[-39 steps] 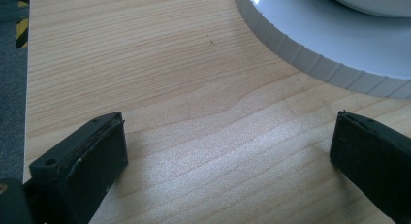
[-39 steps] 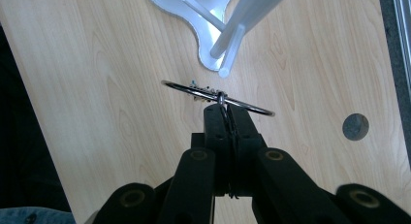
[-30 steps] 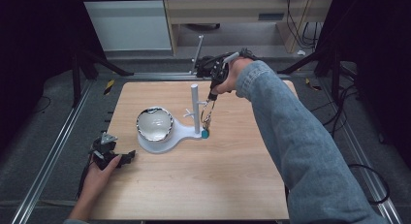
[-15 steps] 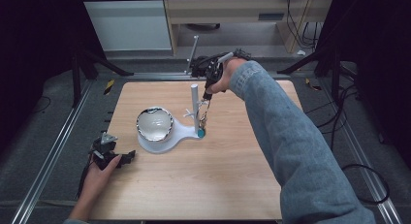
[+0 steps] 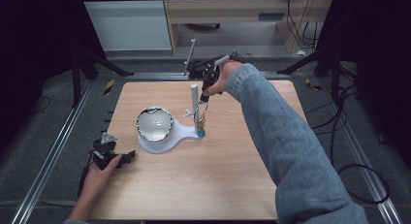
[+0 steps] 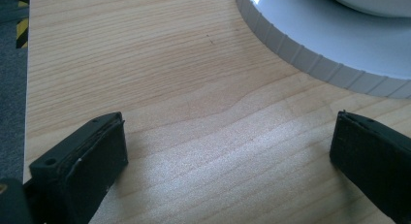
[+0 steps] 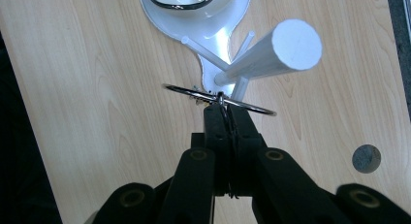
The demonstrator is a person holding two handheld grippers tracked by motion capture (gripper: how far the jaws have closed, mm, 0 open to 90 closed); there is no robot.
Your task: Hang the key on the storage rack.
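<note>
We have the right gripper (image 7: 227, 107) clamped on a thin metal ring (image 7: 219, 99) beside the white stand's round post (image 7: 271, 53) mid-table, the left gripper (image 6: 228, 156) gaping over pale wood grain (image 6: 160, 78) near the stand's ribbed base (image 6: 310, 59), dark floor around, front half free.

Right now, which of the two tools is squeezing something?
The right tool, up by the white post: its jaws are shut on a thin metal ring. The left tool rests open over bare table.
</note>
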